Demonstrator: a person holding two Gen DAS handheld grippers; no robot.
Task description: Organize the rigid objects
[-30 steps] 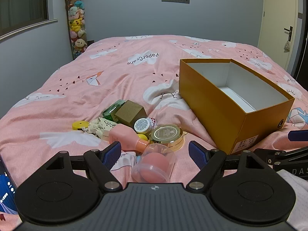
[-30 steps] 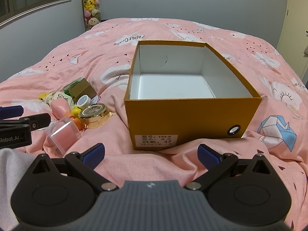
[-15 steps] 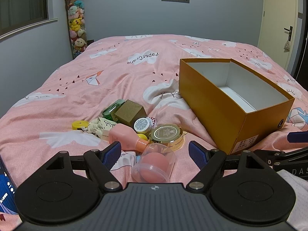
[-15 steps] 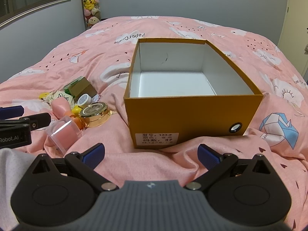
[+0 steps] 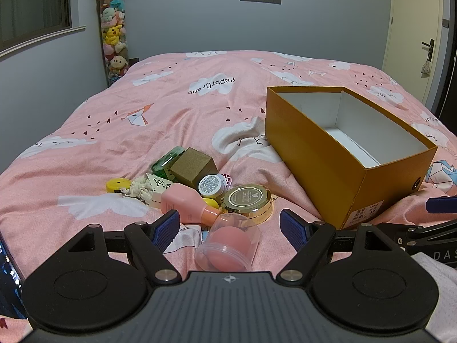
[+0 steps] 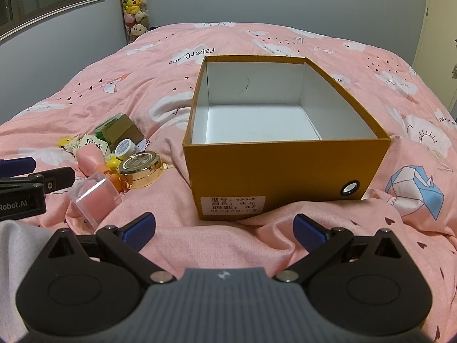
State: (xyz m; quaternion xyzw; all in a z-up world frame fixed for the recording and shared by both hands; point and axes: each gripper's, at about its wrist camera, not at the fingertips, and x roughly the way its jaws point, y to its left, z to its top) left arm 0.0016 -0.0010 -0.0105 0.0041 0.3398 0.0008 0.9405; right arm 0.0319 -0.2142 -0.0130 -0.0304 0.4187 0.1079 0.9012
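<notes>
Several small rigid items lay heaped on the pink bedspread point(image 5: 177, 120), left of the empty orange box point(image 6: 285, 168). Left gripper point(image 5: 230, 225) had its jaws spread wide, holding nothing, with the clear capsule point(image 5: 228, 245) holding a pink sponge lying on its side just ahead between them. Capsule looked light, hard and slick, likely to roll; best pinched across its straight walls. Gold compact point(image 5: 247, 201) sat just beyond, probably heavier. Right gripper point(image 6: 224, 228) was also spread and empty, facing the box.
</notes>
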